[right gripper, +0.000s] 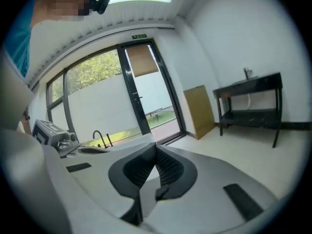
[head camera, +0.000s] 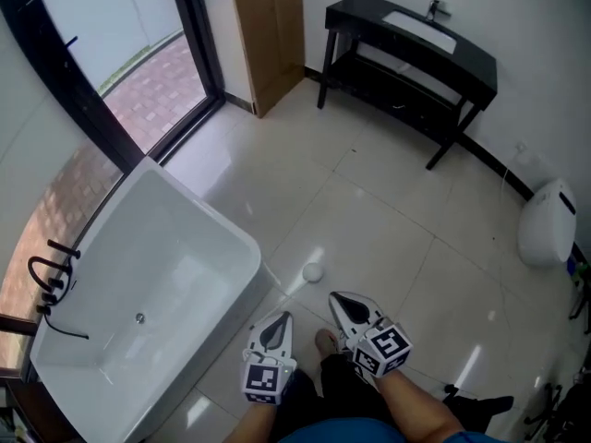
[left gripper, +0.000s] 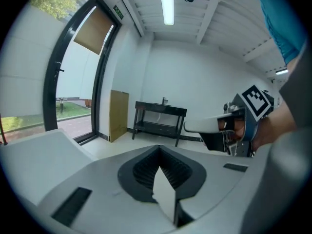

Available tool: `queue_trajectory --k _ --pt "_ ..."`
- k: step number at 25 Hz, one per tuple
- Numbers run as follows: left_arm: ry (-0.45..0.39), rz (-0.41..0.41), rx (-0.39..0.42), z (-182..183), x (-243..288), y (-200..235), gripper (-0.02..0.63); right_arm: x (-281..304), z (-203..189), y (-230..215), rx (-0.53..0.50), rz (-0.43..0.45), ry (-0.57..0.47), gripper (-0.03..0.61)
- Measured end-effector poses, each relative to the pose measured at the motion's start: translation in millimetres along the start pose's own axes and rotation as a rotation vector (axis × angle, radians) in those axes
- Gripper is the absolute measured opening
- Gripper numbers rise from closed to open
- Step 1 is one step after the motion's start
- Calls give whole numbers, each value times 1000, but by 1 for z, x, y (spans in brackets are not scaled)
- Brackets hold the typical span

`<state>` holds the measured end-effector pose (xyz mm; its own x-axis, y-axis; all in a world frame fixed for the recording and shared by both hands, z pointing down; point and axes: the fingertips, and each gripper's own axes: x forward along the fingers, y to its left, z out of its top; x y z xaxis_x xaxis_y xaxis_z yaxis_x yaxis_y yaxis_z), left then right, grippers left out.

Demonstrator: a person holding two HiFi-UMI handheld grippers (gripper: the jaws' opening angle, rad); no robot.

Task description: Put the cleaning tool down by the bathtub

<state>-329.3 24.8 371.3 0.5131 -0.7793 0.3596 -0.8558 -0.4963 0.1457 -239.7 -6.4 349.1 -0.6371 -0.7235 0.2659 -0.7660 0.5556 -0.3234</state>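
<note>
A white bathtub (head camera: 203, 203) is sitting at left. Just off its corner, a small, round, whitish cleaning tool (head camera: 313, 271) is lying on the glossy tiled floor (head camera: 388, 238). Nearer the person, the left gripper (head camera: 280, 321) and the right gripper (head camera: 340, 301) are hovering, jaws closed and empty.

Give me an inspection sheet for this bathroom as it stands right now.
Surface: pale glossy floor tiles.
Job's things: white bathtub at left, nothing in it; small white round thing on the floor just off its corner, possibly the cleaning tool.
Clutter: white rounded container at the right wall; dark items at the lower right, too small to name.
Grippers: left hand-held gripper and right hand-held gripper both shut, nothing between the jaws.
Cables: black hose from the tap on the tub's rim.
Surroundings: black washstand, brown board leaning on the wall, glass door.
</note>
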Motion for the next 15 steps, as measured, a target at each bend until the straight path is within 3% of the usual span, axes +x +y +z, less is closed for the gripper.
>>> queue_trajectory --k 4,8,11,15 --pt "-66 -98 69 69 -16 -48 -6 -62 76 3 -129 -115 -117 -20" --pt "-160 -119 166 131 -30 -100 -7 -124 114 -6 -196 -184 -189 -20" --pt "-207 -100 175 146 -39 -125 -6 -156 125 -7 -201 -204 -210 -20" --pt "-193 -63 185 144 -30 -153 -6 -190 137 -18 -225 -179 -233 -20"
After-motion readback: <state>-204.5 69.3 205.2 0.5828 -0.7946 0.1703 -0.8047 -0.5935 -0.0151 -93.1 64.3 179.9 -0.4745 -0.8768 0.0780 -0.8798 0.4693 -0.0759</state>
